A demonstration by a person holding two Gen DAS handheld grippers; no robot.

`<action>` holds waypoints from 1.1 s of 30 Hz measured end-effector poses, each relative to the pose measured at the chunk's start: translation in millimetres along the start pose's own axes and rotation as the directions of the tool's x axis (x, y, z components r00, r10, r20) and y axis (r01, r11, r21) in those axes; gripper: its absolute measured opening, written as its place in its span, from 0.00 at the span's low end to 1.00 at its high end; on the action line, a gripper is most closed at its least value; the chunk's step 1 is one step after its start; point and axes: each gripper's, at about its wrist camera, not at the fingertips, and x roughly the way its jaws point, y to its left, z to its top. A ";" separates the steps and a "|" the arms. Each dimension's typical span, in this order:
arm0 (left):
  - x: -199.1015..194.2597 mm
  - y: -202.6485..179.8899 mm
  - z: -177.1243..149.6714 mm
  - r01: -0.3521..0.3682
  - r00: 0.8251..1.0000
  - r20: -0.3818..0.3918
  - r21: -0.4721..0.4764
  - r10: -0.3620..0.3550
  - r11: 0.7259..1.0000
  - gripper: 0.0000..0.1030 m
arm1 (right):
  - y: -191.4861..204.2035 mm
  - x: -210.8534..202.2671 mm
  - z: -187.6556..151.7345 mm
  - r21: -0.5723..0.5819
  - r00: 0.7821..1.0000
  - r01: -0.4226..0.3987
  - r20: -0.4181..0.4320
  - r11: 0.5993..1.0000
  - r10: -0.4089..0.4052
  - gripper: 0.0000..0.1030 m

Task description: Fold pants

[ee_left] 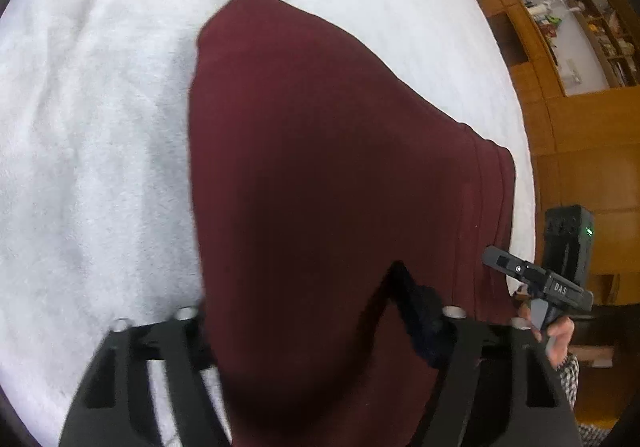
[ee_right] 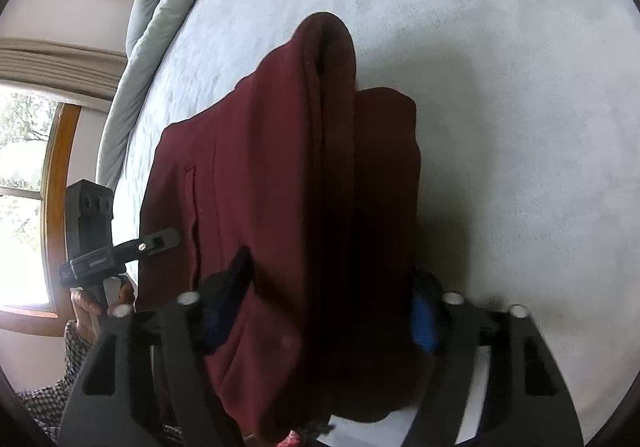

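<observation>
Dark red pants lie folded into a thick stack on a white bed. My left gripper is shut on the near end of the stack. The cloth drapes over its left finger, and its right finger presses into the fabric. In the right wrist view the same pants show their layered edge and a pocket slit. My right gripper is shut on them, with one finger on each side of the stack. Each view shows the other gripper beside the pants: the right one and the left one, each held by a hand.
The white bed cover spreads far beyond the pants. A grey duvet is bunched along the bed's far edge, near a wood-framed window. Wooden cabinets and shelves stand past the bed's other side.
</observation>
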 end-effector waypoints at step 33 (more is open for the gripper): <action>-62.5 -20.6 64.6 -0.356 0.856 0.393 -0.021 0.335 0.934 0.85 | 32.9 -49.4 100.6 -0.091 0.922 0.313 0.268 0.945 -0.280 0.59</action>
